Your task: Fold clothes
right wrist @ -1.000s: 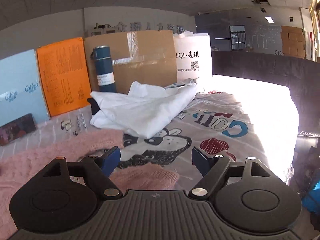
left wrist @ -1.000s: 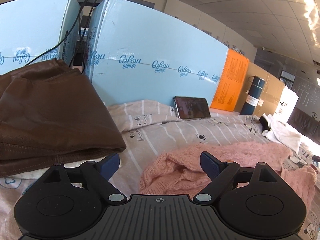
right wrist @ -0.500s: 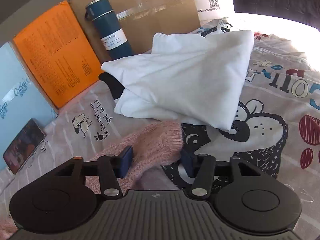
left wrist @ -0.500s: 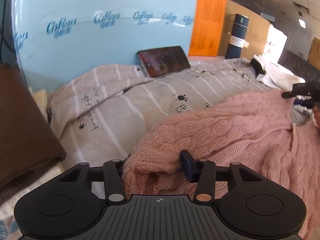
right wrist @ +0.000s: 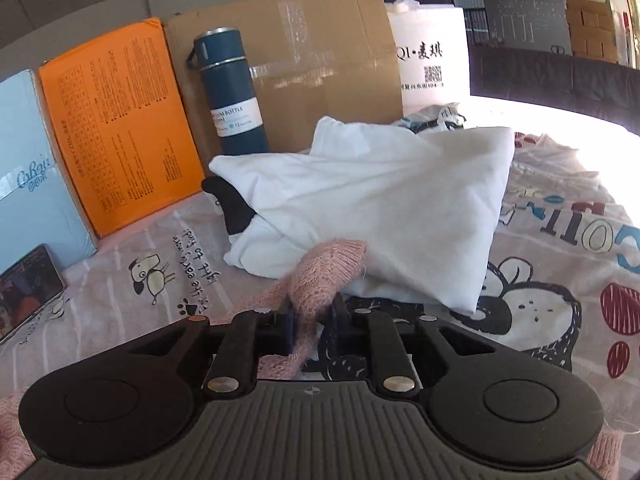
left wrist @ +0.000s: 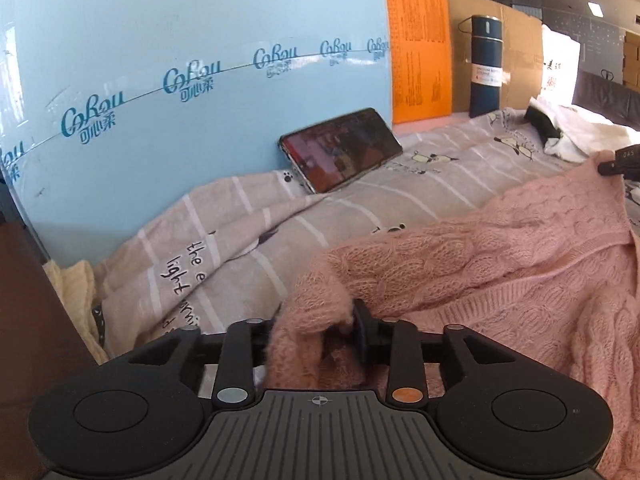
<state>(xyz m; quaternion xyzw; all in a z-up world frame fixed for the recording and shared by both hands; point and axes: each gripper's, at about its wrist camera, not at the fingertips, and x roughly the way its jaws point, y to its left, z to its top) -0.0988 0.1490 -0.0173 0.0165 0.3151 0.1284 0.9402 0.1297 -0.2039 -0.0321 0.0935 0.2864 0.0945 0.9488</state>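
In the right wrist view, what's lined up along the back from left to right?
Light blue box → orange box → dark blue vacuum bottle → cardboard box → white bag with printed characters.

phone leaning on box | bottle behind shirt | sweater on bedsheet

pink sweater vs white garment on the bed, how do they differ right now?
The pink sweater is a fuzzy cable knit; the white garment is smooth plain fabric. The pink sweater lies spread out, a bit of it gripped in both the left gripper and the right gripper; the white garment sits folded in a heap, untouched. Both lie on the printed bedsheet.
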